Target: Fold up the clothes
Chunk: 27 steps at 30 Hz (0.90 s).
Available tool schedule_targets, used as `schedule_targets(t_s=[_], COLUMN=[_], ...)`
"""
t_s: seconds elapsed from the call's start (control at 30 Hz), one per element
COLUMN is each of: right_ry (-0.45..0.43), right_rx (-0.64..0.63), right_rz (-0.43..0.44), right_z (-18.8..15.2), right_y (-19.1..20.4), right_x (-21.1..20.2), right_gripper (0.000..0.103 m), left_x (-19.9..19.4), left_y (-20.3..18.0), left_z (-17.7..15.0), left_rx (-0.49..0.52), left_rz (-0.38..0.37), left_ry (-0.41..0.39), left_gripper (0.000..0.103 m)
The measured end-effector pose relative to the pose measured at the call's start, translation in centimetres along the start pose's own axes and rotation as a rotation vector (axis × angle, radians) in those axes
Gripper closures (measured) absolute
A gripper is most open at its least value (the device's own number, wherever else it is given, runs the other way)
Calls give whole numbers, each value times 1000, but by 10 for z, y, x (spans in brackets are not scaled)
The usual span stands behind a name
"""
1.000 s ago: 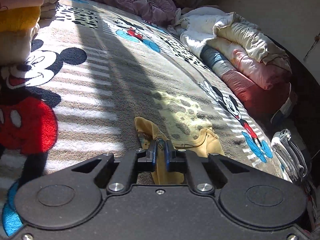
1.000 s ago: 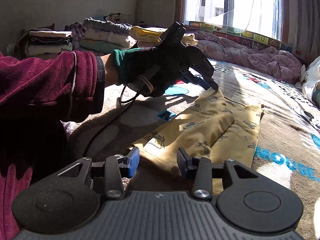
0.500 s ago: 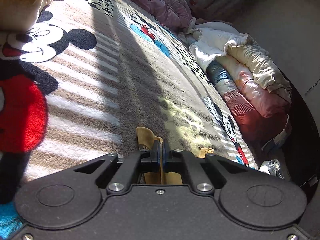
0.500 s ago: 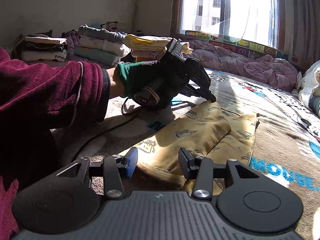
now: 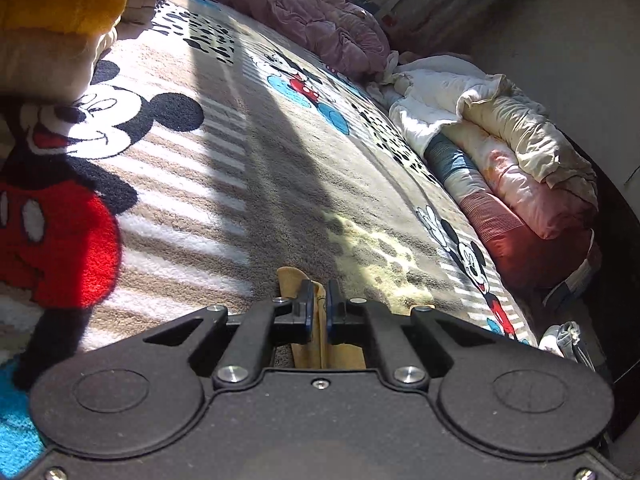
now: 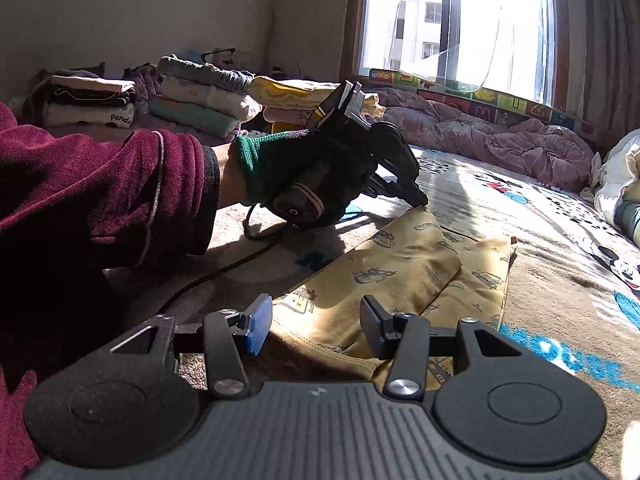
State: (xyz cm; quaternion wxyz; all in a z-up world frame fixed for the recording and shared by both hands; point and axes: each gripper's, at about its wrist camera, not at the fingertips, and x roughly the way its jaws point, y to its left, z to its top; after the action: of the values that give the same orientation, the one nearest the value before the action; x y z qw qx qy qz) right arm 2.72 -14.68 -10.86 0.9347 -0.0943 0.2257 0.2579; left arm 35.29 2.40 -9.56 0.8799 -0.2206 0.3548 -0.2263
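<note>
The yellow garment (image 6: 404,276) lies on the carpet (image 5: 248,184), already laid partly over itself lengthwise, with one layer on top of the other. The left gripper (image 5: 317,310) is clenched on a far corner of the cloth, low against the carpet. The right gripper (image 6: 316,326) hovers just over the near hem, and its jaws stand apart, with nothing between them.

The main risk, I think, is that the thin corner slips out of the left jaws if the hand pulls fast, because only a small edge seems to be pinched. The rough pile of the carpet may also drag the lower layer, so the fold could become crooked or wrinkled. If the right jaws close on only one layer at the hem, the layers may separate. The black cable (image 6: 224,268) lies near the cloth and could catch it.

The carpet shows cartoon mice and stripes, with strong sunlight and shadow from the window (image 6: 460,28). Stacks of folded clothes (image 6: 200,100) stand behind, and rolled quilts (image 5: 508,160) lie along the wall.
</note>
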Motion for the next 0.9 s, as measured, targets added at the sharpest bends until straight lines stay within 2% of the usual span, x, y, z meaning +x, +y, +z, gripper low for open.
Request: schedule_targets(t_s=[0.03,0.07,0.2,0.3,0.37,0.43,0.47,0.53,0.7,0.8,0.9], right_ry=[57,71,39,20,38,102,98,104,71,41,13], right_rx=[16,4,-63,-87,-81,-104,-120,-132,-86,16,193], right_rz=[28,40,59,40,46,23,16,23,24,4,-29], right_z=[-2,-4,-3,-2,-5,-8,-8,-5,-1,0,-6], right_y=[-1,2,18,22,21,23,25,28,16,-5,-39], right_x=[9,10,-3,-8,-1,10,9,0,-32,-49,-62], right_gripper=[47,46,46,46,42,42,42,42,44,45,45], left_x=[-6,-14,-44,-52,-54,-42,-37,-43,-91,-96,-98], left_y=[-6,-12,-42,-66,-80,-90,-94,-99,-112,-113,-114], left_z=[-3,-8,-30,-60,-81,-105,-116,-122,-132,-151,-171], left_rx=[28,60,210,323,392,461,493,501,493,524,565], left_rz=[15,16,4,-30,-44,0,25,50,87,126,161], left_ry=[-5,-4,21,92,147,219,238,219,131,151,181], left_gripper=[102,102,99,99,99,95,93,93,89,89,85])
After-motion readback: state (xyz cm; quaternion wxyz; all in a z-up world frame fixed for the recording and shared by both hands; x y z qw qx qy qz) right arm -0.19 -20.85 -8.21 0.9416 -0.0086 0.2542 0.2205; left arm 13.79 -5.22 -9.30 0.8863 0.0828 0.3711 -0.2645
